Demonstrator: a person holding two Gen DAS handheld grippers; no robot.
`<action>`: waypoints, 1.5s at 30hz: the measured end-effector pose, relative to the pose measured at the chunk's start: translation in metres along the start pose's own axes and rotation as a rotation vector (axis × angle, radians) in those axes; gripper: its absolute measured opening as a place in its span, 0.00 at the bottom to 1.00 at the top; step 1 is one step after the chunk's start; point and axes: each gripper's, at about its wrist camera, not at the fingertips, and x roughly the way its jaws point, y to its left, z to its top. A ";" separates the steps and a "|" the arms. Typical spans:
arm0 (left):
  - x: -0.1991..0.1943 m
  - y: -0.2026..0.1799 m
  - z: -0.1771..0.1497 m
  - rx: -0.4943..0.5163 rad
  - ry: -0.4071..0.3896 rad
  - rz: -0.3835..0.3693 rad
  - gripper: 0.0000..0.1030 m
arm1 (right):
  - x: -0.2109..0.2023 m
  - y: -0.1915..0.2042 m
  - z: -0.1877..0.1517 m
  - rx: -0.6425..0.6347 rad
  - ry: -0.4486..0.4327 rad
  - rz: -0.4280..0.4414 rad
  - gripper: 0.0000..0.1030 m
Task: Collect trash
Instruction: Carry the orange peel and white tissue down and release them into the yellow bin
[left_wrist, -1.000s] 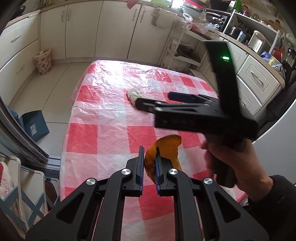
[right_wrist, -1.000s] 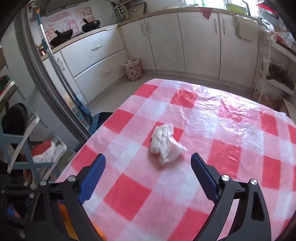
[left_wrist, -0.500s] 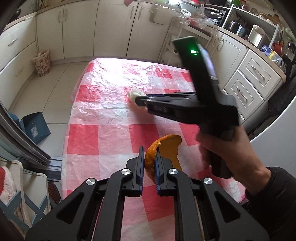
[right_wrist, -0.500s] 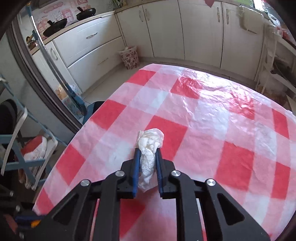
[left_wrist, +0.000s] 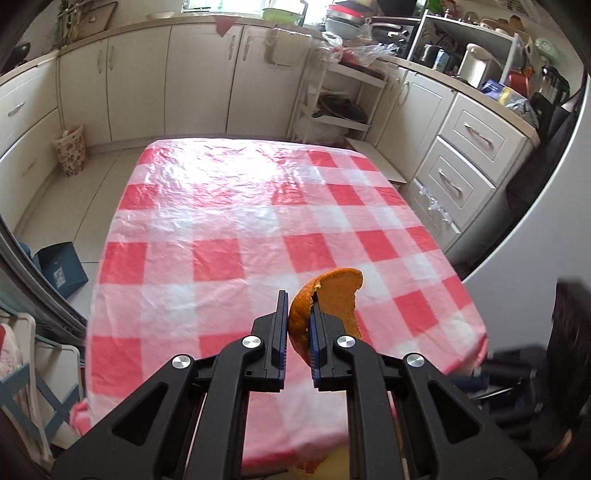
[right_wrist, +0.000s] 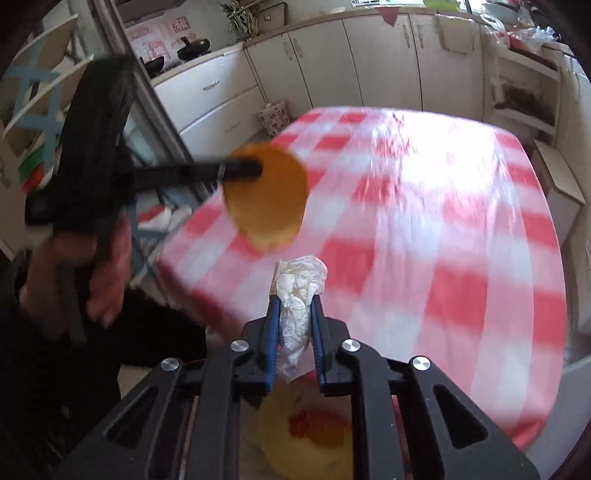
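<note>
My left gripper (left_wrist: 298, 325) is shut on a curved piece of orange peel (left_wrist: 334, 295), held above the near end of the red-and-white checked tablecloth (left_wrist: 236, 221). My right gripper (right_wrist: 295, 314) is shut on a crumpled white tissue (right_wrist: 299, 291), lifted off the cloth near the table's front corner. In the right wrist view the left gripper (right_wrist: 242, 170) and its orange peel (right_wrist: 267, 199) hang to the upper left, gripped by a person's hand (right_wrist: 103, 266). The picture there is motion-blurred.
A yellow container (right_wrist: 306, 435) with red and orange scraps sits directly below the right gripper. A flowered wastebasket (left_wrist: 70, 149) stands on the floor by the cabinets. A blue box (left_wrist: 61, 267) lies on the floor at left. A folding chair (left_wrist: 22, 384) is beside the table's near-left corner.
The right gripper closed on the tissue, lifted it and pulled back to the table's near edge. The left gripper drew back with the peel, and the table now shows nothing on it.
</note>
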 end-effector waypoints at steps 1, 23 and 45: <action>-0.003 -0.005 -0.005 0.001 -0.001 -0.004 0.09 | -0.002 0.003 -0.012 0.000 0.013 -0.004 0.17; -0.019 -0.065 -0.140 0.134 0.200 -0.071 0.09 | 0.040 0.020 -0.086 -0.022 0.280 -0.128 0.43; -0.010 -0.073 -0.147 0.148 0.226 -0.046 0.29 | 0.007 0.007 -0.079 0.037 0.147 -0.165 0.68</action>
